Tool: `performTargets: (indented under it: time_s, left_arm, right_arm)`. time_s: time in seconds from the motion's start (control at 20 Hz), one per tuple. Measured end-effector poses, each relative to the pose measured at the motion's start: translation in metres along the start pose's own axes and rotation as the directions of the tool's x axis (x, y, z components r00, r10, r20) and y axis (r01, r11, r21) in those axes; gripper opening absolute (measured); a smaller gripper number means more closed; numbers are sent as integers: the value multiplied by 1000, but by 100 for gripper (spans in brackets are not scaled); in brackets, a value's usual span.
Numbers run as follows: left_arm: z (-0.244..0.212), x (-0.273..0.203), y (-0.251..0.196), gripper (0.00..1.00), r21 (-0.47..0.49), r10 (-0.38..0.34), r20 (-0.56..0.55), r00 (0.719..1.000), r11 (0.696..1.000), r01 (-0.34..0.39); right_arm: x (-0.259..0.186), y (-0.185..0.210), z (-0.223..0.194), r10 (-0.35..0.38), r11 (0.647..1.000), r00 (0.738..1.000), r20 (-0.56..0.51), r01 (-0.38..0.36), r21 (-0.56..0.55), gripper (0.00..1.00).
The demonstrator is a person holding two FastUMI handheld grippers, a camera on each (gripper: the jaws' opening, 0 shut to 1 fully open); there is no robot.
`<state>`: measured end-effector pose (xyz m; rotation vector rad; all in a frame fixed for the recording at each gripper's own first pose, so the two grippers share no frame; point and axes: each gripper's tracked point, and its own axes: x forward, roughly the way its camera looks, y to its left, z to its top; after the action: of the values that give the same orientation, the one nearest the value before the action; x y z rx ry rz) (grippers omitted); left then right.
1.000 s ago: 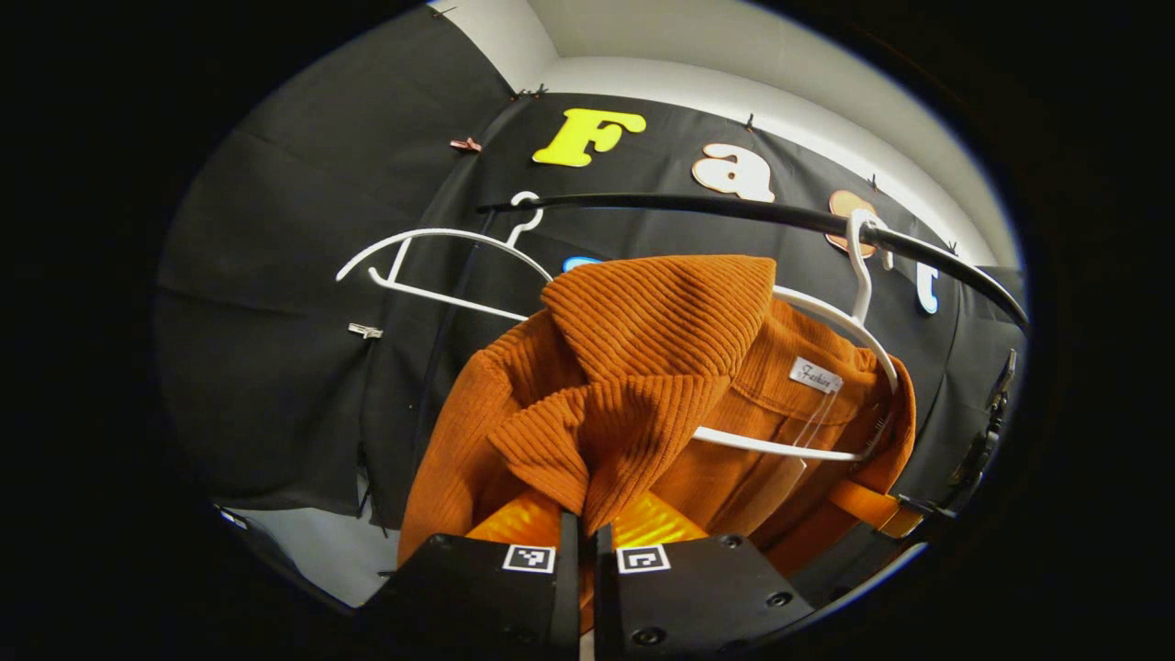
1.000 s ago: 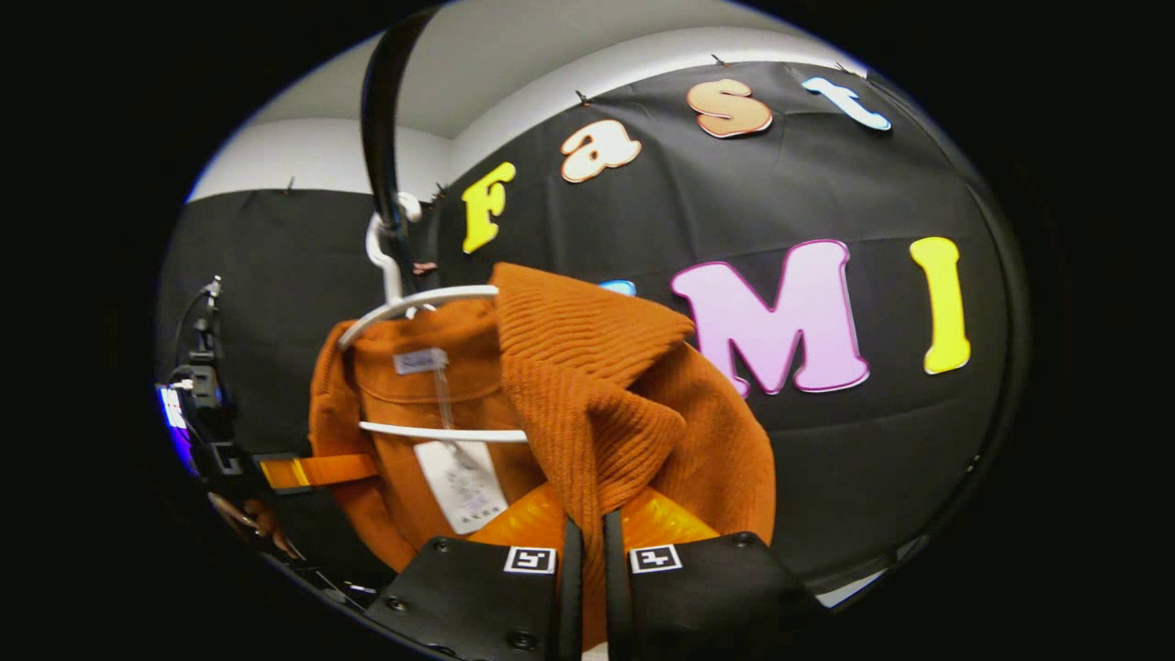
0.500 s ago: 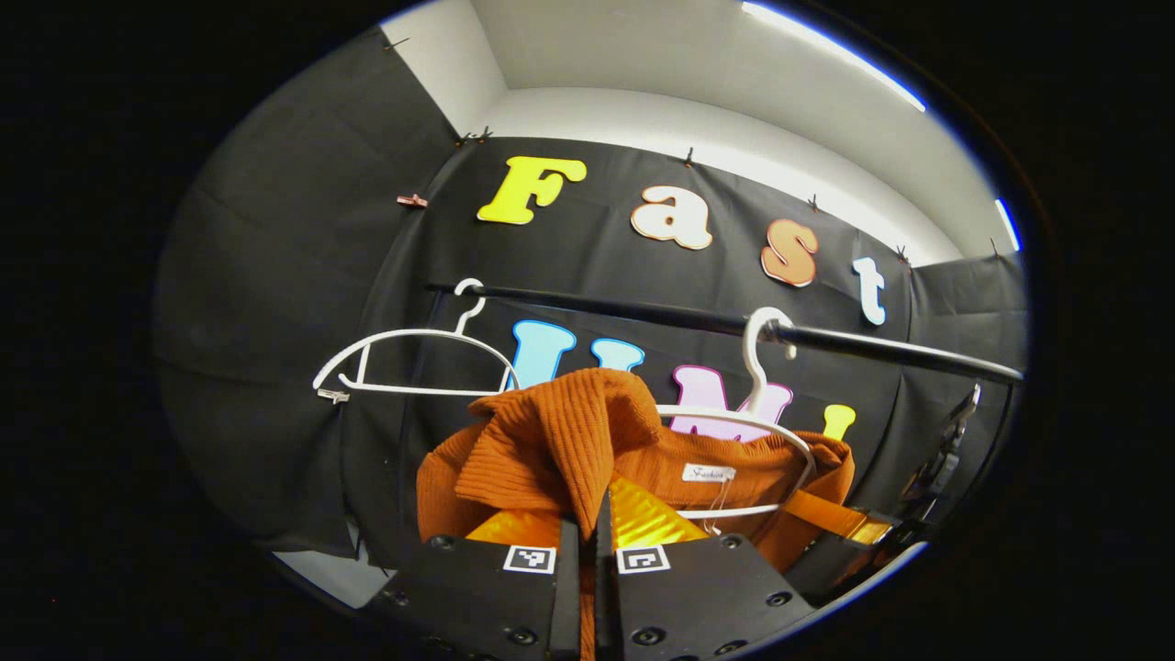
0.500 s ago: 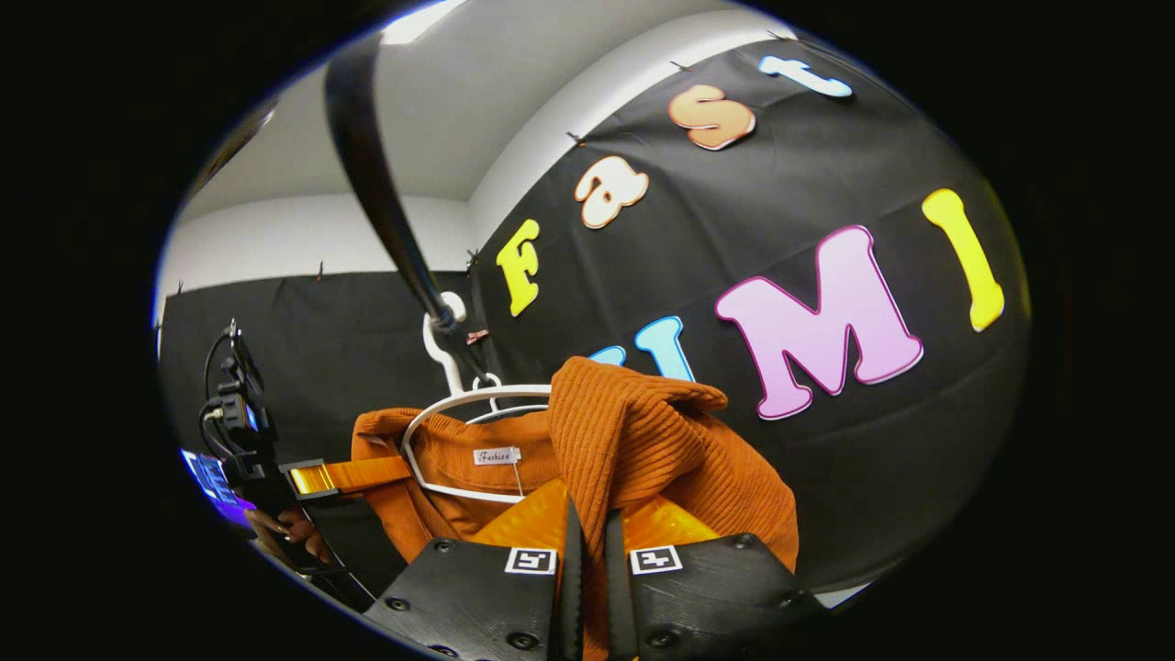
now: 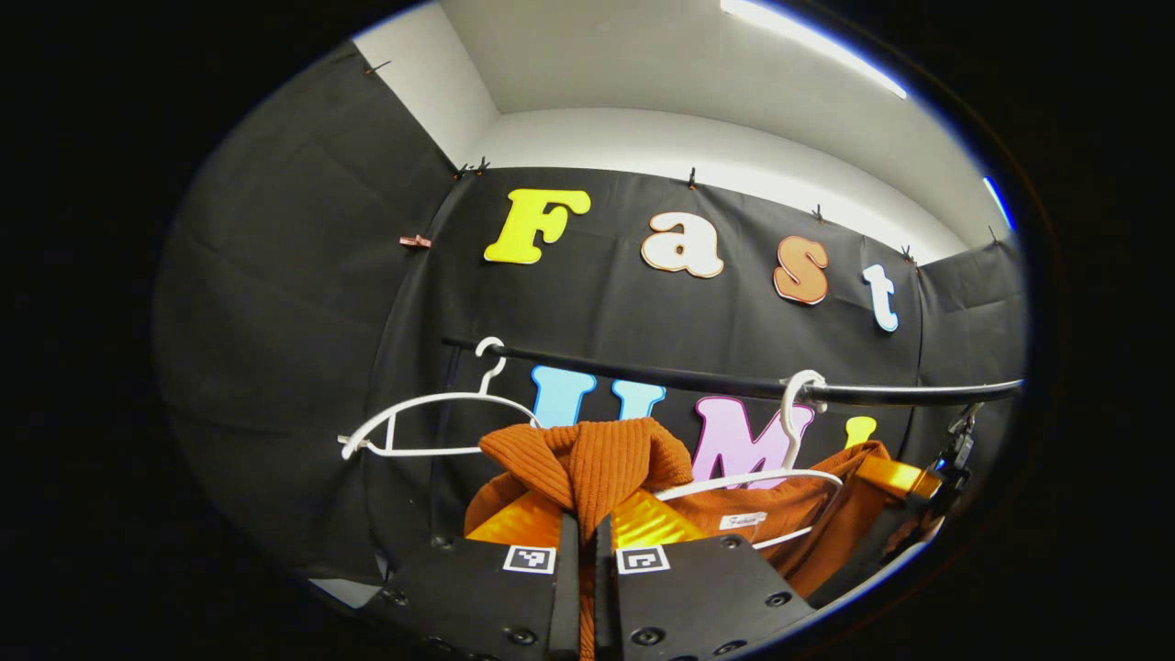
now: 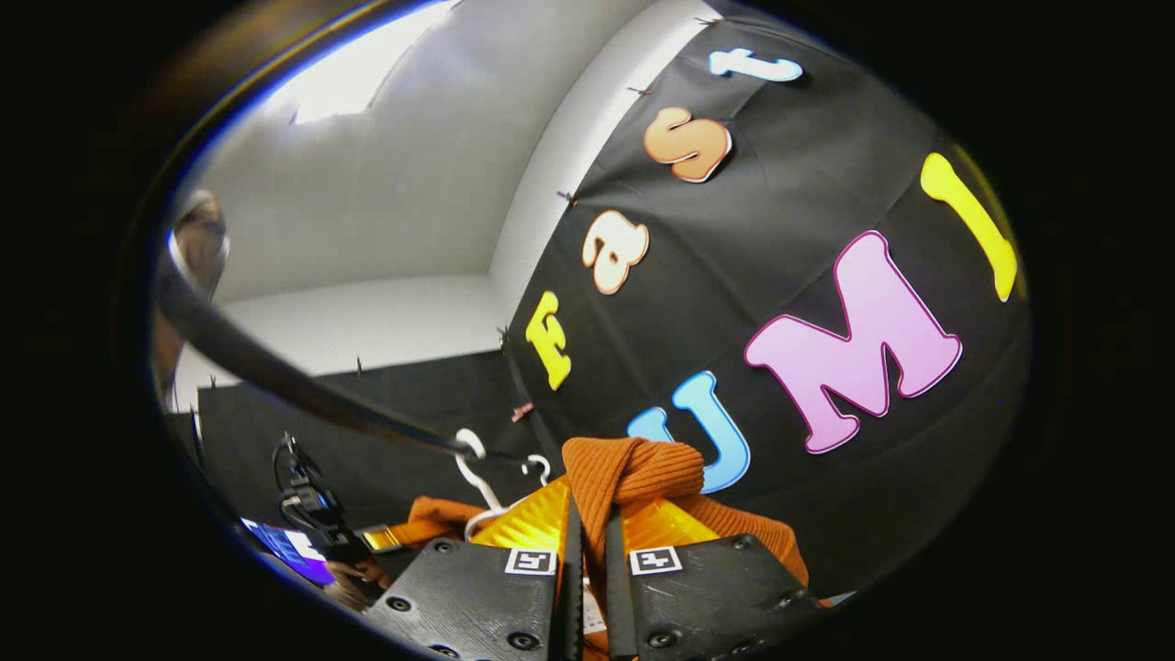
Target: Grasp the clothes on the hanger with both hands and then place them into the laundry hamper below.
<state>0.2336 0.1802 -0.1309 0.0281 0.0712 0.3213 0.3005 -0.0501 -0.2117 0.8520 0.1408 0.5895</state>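
Observation:
An orange ribbed garment (image 5: 587, 464) hangs on a white hanger (image 5: 766, 477) hooked over the black rail (image 5: 716, 384). My left gripper (image 5: 580, 542) is shut on a bunched fold of its near shoulder. In the right gripper view the same garment (image 6: 633, 473) bulges up between the fingers, and my right gripper (image 6: 587, 551) is shut on that fold. The hanger's hook (image 6: 473, 459) sits on the rail (image 6: 275, 376) just left of the cloth. The other gripper (image 5: 895, 477) shows at the far right of the left gripper view, the left one (image 6: 386, 535) at the lower left of the right gripper view.
A second, bare white hanger (image 5: 431, 418) hangs further left on the rail. Black cloth walls close in behind and on both sides, with white wall and ceiling above. A hand (image 6: 353, 574) holding the left gripper shows at the bottom left of the right gripper view.
Both grippers, still shut on the garment, have drawn back and tilted upward. The garment and hanger now look smaller and lower in both views, and more ceiling shows.

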Motion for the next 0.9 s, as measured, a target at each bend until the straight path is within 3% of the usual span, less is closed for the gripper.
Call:
performTargets:
  time_s: [0.1,0.15,0.25,0.5,0.65,0.8,0.9]
  left_arm:
    - [13,6,23,10,54,26,6,1000,998,-26]
    - [17,9,32,10,74,33,7,999,997,-33]
    - [17,19,52,10,122,60,-11,998,991,-58]
    - [-55,52,64,10,176,63,-182,981,984,-30]
    - [-105,61,73,10,106,50,-291,955,994,-20]
    - [-141,54,90,10,33,62,-346,936,998,-54]
    - [-165,48,86,10,-2,69,-390,918,997,-76]
  right_arm:
    - [6,-21,21,-50,998,998,36,52,-43,10]
    - [9,-29,27,-72,994,997,38,75,-85,14]
    - [10,-39,34,-115,979,993,32,119,-167,14]
    - [10,-80,5,-263,917,963,-58,231,-326,14]
    - [3,-106,-20,-319,913,940,-125,268,-308,14]
    - [-7,-125,-45,-331,930,928,-171,289,-229,14]
    - [-18,-148,-70,-387,912,896,-216,337,-234,14]
